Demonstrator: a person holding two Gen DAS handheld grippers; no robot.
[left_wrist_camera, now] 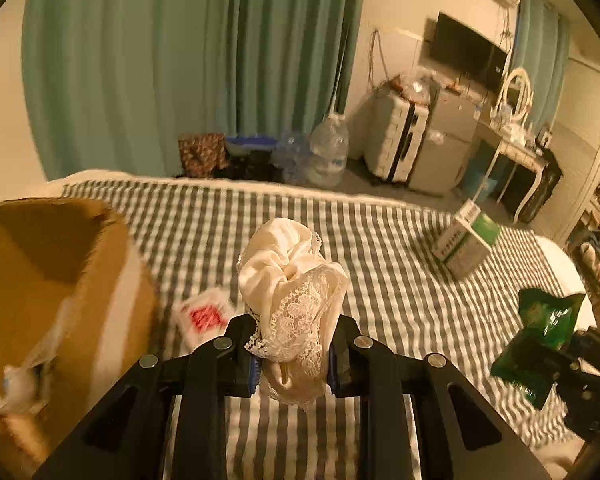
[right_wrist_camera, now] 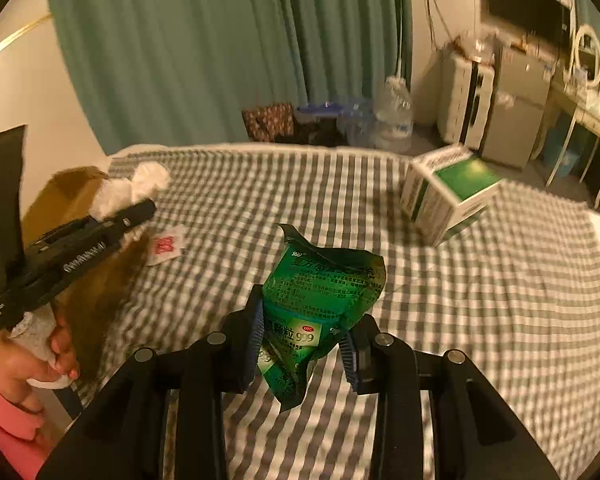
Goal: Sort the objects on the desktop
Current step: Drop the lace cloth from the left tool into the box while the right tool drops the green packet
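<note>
My left gripper (left_wrist_camera: 290,344) is shut on a cream lace scrunchie (left_wrist_camera: 292,280), held above the checked cloth next to the open cardboard box (left_wrist_camera: 40,280). My right gripper (right_wrist_camera: 304,340) is shut on a crumpled green medicine packet (right_wrist_camera: 320,296), held above the cloth. In the left wrist view the packet (left_wrist_camera: 540,332) and right gripper show at the right edge. In the right wrist view the left gripper (right_wrist_camera: 112,220) with the scrunchie (right_wrist_camera: 136,188) is at the left, over the box (right_wrist_camera: 72,192). A green-and-white medicine box (right_wrist_camera: 448,192) lies at the far right; it also shows in the left wrist view (left_wrist_camera: 466,240).
A small white sachet with red print (left_wrist_camera: 204,316) lies on the cloth beside the cardboard box. The grey-and-white checked cloth (right_wrist_camera: 460,320) covers the surface. Beyond its far edge are water bottles (left_wrist_camera: 328,152), a suitcase, a small fridge and green curtains.
</note>
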